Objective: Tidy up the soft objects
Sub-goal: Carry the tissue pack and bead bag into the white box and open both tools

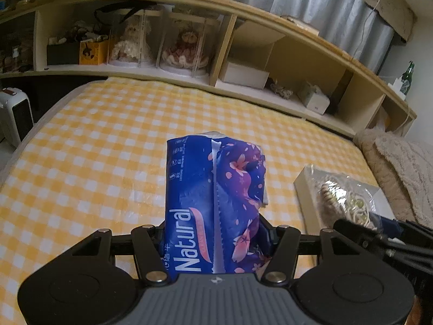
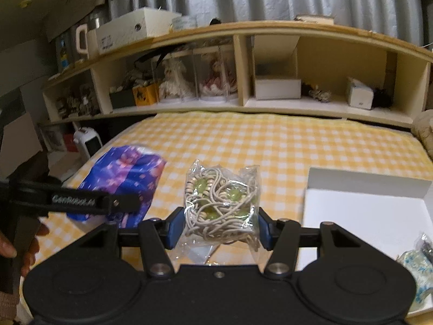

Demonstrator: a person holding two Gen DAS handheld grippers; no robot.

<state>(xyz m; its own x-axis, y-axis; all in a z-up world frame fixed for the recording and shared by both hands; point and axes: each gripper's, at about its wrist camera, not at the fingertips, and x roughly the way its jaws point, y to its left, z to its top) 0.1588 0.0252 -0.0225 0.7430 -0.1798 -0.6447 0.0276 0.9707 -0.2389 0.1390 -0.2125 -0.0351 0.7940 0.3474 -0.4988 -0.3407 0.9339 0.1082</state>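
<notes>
Over yellow-checked bed cover [image 1: 94, 140]: left gripper [image 1: 215, 233] clamped on blue tissue pack [image 1: 213, 203], pack upright between the fingers, "Natural" lettering and pink flower print facing camera, held clear of the cover. Same pack at left in right wrist view [image 2: 121, 181], blurred, with left gripper's arm [image 2: 89, 201] crossing in front of it.

Right gripper [image 2: 220, 223] closed on clear plastic bag of beige cord and green beads [image 2: 222, 203], blue finger pads [image 2: 174, 226] pressing both sides of bag, bag crumpled and sticking up above the fingers. Bag also seen at right in left wrist view [image 1: 341, 197], in front of white box [image 1: 305, 189].

White box [image 2: 365, 214] open, sitting on the cover just right of right gripper; pale blue-patterned packet [image 2: 415, 268] and part of a dark item lying in its near right corner, dark item too cut off to identify.

Behind bed: wooden shelf unit [image 1: 270, 40] with dolls in clear cases [image 1: 186, 46], small white boxes in the cubbies. Beige fuzzy blanket [image 1: 400, 162] at right edge of bed. White heater [image 1: 15, 113] on floor at left.
</notes>
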